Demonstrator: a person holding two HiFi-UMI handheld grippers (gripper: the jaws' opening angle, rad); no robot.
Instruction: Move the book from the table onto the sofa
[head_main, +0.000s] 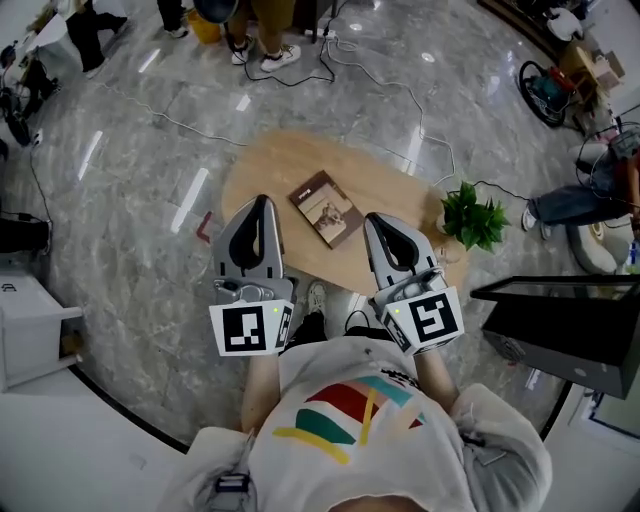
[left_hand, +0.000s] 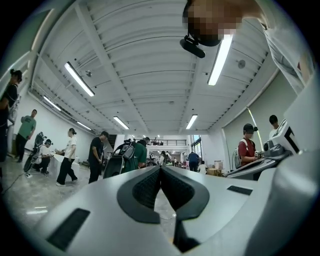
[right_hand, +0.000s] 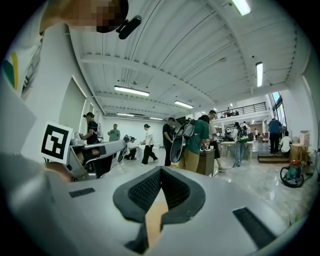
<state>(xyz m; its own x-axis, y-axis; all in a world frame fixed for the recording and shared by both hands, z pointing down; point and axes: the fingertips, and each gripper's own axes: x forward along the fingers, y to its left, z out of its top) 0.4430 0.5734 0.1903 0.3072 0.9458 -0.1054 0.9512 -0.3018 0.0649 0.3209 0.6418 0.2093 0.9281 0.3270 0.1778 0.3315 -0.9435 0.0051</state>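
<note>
Grey marble floor (head_main: 120, 250) lies around one oval wooden tabletop (head_main: 270, 165), and the one book (head_main: 326, 208) rests flat on it, cover up, between the tips of two tools. The left hand-held gripper (head_main: 262, 203) and the right hand-held gripper (head_main: 374, 220) both have their jaws pressed together, with nothing inside. I think the main danger is this: the book is thin and flat, so jaws that open late may only push it over the smooth wood, perhaps toward the one potted plant (head_main: 473, 220) at the edge. No sofa shows, and several cables (head_main: 370, 60) on the floor could catch a foot
</note>
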